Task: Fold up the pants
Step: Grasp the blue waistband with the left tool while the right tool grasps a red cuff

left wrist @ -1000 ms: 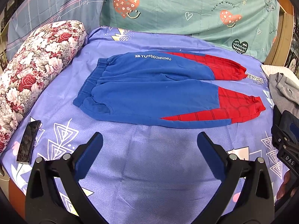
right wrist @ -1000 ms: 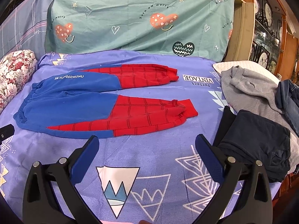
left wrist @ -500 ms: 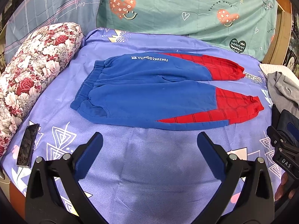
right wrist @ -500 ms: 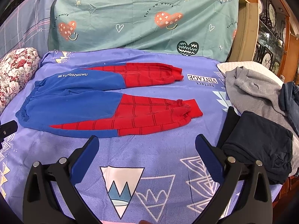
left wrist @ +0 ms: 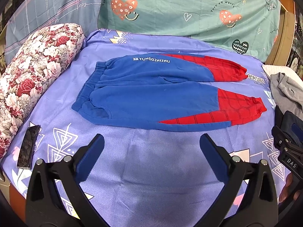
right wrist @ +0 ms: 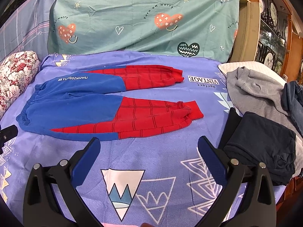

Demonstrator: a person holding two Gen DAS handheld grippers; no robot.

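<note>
Blue and red pants point(left wrist: 155, 92) lie flat on the purple bedsheet point(left wrist: 151, 160), waistband to the left, both red-cuffed legs spread to the right. They also show in the right wrist view point(right wrist: 106, 106). My left gripper point(left wrist: 151, 141) is open and empty, hovering just in front of the pants' near edge. My right gripper point(right wrist: 149, 145) is open and empty, hovering in front of the near leg's lower part. Part of the right gripper point(left wrist: 287, 147) shows at the right edge of the left wrist view.
A floral bolster point(left wrist: 34, 71) lies along the left side. A black phone point(left wrist: 28, 147) lies on the sheet near it. Folded dark clothes point(right wrist: 255, 145) and a grey garment point(right wrist: 253, 89) sit at the right. A teal heart-print pillow point(right wrist: 142, 19) stands behind.
Both grippers have moved forward toward the pants, which now sit closer to the fingertips. The jaws stay open. The pants have not moved.
</note>
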